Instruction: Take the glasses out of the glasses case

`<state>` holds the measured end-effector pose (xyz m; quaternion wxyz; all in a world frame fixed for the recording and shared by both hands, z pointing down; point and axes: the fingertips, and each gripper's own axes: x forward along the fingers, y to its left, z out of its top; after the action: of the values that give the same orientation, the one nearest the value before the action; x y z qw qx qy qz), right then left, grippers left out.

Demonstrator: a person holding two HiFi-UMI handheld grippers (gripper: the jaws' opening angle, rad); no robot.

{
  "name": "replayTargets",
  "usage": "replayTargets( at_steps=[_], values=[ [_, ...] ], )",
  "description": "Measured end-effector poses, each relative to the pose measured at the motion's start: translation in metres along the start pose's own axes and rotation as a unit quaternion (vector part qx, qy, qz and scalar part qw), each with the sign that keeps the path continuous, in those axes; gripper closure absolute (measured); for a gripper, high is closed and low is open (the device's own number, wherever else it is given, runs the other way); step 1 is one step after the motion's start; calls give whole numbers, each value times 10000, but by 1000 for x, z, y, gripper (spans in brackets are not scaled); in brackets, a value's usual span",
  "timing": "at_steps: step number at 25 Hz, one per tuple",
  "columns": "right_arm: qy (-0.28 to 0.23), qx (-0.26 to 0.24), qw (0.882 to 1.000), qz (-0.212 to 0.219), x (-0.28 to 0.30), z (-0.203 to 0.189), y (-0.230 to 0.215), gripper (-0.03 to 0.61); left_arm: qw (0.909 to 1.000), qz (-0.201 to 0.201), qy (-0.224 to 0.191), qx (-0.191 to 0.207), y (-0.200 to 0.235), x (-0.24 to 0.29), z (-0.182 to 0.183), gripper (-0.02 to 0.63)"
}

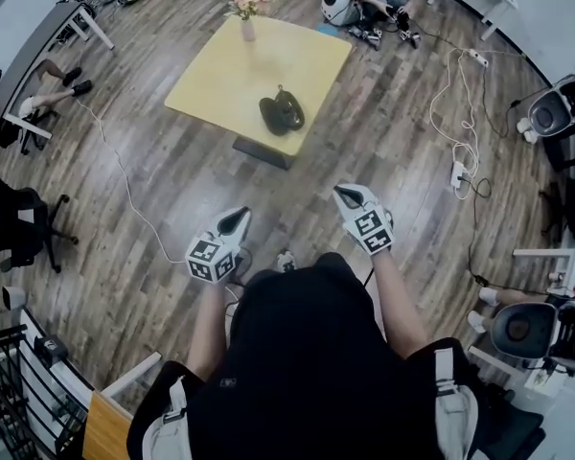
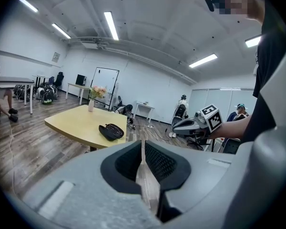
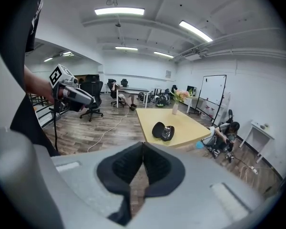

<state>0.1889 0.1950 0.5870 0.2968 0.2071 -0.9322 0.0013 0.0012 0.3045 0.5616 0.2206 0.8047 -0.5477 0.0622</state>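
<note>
The person stands well apart from the yellow table, with both tools held low in front of the body. The glasses case lies open on the near part of the table, and the glasses rest inside one half of it; a vase with flowers stands at the far edge.

Seen from the head view, the case is at about 1 o'clock from the left gripper and at about 11 o'clock from the right gripper, so it sits almost in the middle between them, straight ahead. I think the right one is only a little nearer. The long axis of the case I cannot tell for sure from here.

Both forearms are bent at the elbow and point forward, the tips turned slightly toward each other. Each gripper has its jaws pressed together with nothing between them. In my judgement the person must first walk to the table before any reach.
</note>
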Motion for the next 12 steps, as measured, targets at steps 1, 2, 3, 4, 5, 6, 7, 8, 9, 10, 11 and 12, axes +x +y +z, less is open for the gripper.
replayTargets(
  at_steps=[1, 2, 3, 4, 5, 6, 7, 8, 9, 10, 11, 12],
  values=[
    [31, 0, 10000, 16, 3, 0, 3, 574, 10000, 3, 0, -14, 5, -1, 0, 581],
    [69, -2, 10000, 31, 6, -1, 6, 574, 10000, 9, -3, -38, 9, -1, -1, 581],
    [105, -3, 9999, 41, 8, -2, 8, 574, 10000, 14, -12, -67, 12, -3, -2, 581],
    [133, -1, 9999, 44, 10, -3, 9, 574, 9999, 19, -23, -96, 14, -4, -3, 581],
    [150, -1, 9999, 43, 12, -3, 9, 574, 9999, 26, -37, -122, 16, -6, -4, 581],
    [157, -9, 9999, 41, 14, -1, 9, 574, 9999, 37, -51, -143, 19, -7, -5, 581],
    [155, -25, 9999, 40, 16, 1, 8, 574, 9998, 52, -66, -160, 21, -8, -5, 581],
    [145, -44, 9999, 40, 20, 5, 8, 574, 9998, 68, -79, -178, 24, -10, -5, 581],
    [130, -65, 9999, 44, 23, 8, 7, 574, 9997, 81, -89, -197, 27, -10, -5, 581],
    [112, -86, 9999, 53, 27, 12, 6, 574, 9997, 93, -93, -215, 31, -11, -5, 581],
    [96, -104, 9999, 70, 32, 17, 5, 574, 9996, 109, -92, -230, 34, -12, -5, 581],
    [86, -118, 9998, 99, 36, 20, 5, 574, 9996, 134, -91, -241, 37, -12, -6, 581]
  ],
)
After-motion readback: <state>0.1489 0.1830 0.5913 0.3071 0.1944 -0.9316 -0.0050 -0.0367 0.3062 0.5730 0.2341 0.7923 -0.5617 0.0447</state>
